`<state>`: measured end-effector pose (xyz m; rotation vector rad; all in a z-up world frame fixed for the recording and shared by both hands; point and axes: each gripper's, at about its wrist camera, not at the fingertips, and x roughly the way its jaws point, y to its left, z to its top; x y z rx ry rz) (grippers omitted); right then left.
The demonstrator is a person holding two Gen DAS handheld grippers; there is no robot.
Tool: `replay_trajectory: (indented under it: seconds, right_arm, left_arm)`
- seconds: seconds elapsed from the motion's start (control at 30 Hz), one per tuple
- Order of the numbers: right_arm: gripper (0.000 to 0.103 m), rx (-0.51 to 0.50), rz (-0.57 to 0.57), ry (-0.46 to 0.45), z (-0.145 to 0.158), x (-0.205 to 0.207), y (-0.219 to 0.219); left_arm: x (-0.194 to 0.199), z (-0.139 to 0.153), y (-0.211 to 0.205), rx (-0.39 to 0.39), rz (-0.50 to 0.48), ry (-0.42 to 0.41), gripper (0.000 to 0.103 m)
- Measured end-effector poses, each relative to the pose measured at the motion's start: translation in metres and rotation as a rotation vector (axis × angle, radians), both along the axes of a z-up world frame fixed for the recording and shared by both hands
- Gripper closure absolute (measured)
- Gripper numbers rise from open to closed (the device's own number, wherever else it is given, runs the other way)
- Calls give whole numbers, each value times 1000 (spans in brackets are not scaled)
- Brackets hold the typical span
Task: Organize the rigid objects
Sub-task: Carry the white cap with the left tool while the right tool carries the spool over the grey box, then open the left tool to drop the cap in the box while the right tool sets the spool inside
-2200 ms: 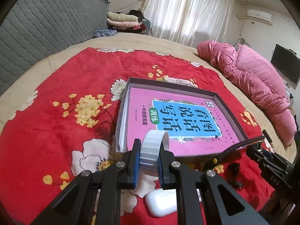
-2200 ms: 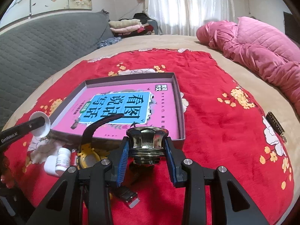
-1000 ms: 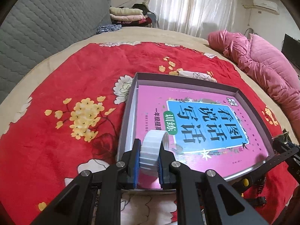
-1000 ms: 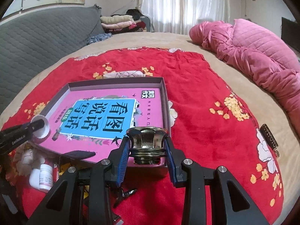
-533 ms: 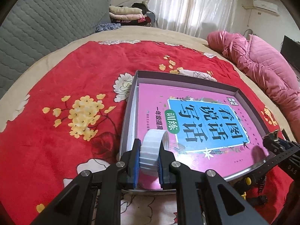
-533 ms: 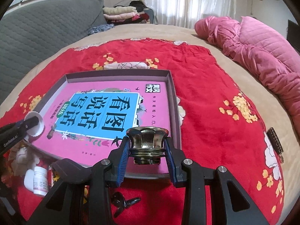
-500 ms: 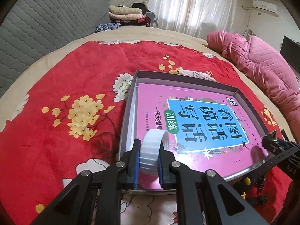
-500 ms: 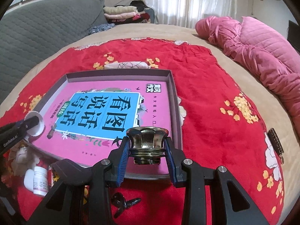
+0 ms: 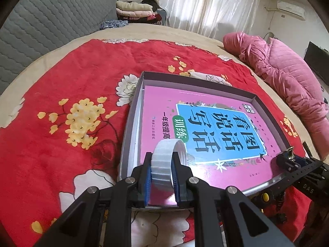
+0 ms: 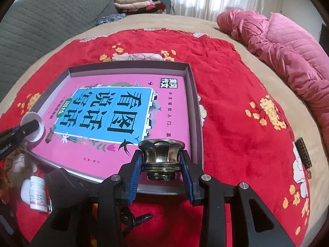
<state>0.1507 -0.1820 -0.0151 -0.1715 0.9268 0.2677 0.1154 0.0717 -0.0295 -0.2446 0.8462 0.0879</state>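
Placement step in hand: your left gripper [image 9: 161, 174] clamps the white cap [image 9: 164, 162], your right gripper [image 10: 161, 164] the metal knob [image 10: 161, 154], both over the tray [image 10: 193, 94] near edge. Lower, then release inside.

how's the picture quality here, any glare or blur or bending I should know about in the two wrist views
Left wrist view: strong fisheye bending, dark corners; the bright curtained window washes out; the white cap in the left gripper is sharp. Right wrist view: same curving; the shiny metal knob in the right gripper shows bright reflections; the pink book text is crisp; the edges look soft.
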Motion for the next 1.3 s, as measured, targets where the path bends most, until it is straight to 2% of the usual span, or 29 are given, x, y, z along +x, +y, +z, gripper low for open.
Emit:
replay_trajectory:
  seconds: [0.4, 0.7, 1.07, 1.3]
  right_arm:
    - [65, -49, 22, 35, 2, 5, 6]
    - [65, -36, 3, 38, 2, 3, 6]
    - [64, 9, -19, 29, 6, -5, -1]
    - [59, 17, -34, 10, 9, -10, -6]
  left_arm:
    - [-1, 0, -4, 40, -4, 1, 83]
    - [-2, 3, -6, 30, -22, -9, 70]
    - [-3, 5, -1, 2, -21, 11, 70]
    - [-8, 8, -2, 7, -18, 7, 70]
